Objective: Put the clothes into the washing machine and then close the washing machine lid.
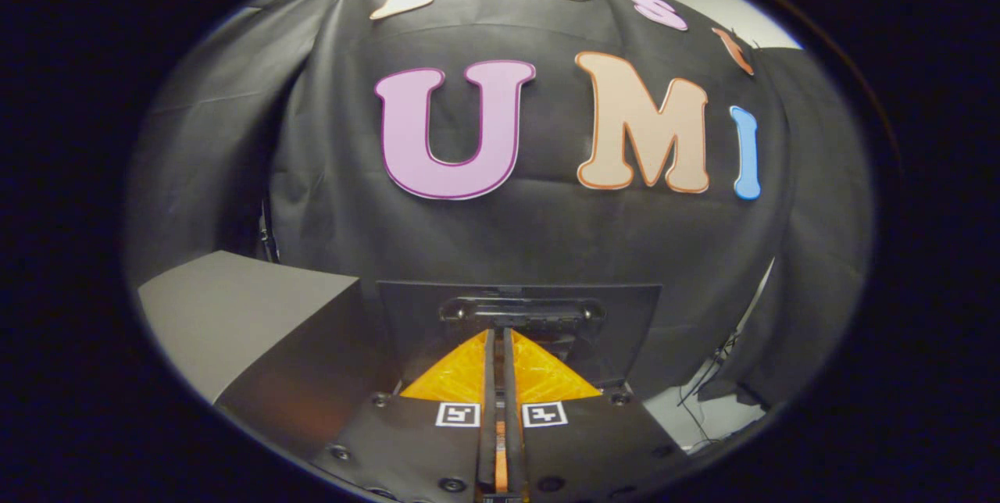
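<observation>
The gripper (500,347) has its fingers pressed together with nothing between them, their tips against the dark raised washing machine lid (625,315), beside a grey surface (234,308).

Recording booth: black cloth wall (547,237) draped around (loose cables (715,378) below).

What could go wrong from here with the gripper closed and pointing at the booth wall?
The gripper has its fingers together with nothing between them, so it likely must open before taking any clothes. It faces the black cloth wall, so any reach from this pose would be blind. Loose cables hang beside the cloth, beyond the fingers, and a wide swing that way might snag them.
</observation>
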{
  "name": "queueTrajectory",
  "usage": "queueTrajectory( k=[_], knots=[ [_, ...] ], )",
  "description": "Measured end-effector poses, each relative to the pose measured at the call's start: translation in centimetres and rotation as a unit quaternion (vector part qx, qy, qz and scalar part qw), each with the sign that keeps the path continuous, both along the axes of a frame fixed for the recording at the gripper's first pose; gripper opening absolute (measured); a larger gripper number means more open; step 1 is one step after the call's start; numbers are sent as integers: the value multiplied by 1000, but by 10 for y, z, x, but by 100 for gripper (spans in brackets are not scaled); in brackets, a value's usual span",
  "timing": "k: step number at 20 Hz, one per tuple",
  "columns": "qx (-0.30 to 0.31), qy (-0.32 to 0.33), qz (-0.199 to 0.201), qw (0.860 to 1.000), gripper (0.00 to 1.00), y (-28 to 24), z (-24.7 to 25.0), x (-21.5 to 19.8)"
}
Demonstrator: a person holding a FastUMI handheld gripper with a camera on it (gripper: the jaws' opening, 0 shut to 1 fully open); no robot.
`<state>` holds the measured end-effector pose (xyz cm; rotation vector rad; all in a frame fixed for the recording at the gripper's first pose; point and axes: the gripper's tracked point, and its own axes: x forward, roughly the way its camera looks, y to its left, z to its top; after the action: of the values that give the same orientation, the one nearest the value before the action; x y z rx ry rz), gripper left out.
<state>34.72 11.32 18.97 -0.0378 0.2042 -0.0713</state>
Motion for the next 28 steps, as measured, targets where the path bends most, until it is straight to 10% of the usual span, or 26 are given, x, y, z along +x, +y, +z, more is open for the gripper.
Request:
queueTrajectory(
  k=[6, 18, 28],
  knots=[
    [23, -3, -18, 1000, 5, -11, 4, 9],
    [17, -4, 18, 1000, 89, 4, 9, 88],
    [10, 1, -13, 1000, 100, -9, -14, 163]
  ],
)
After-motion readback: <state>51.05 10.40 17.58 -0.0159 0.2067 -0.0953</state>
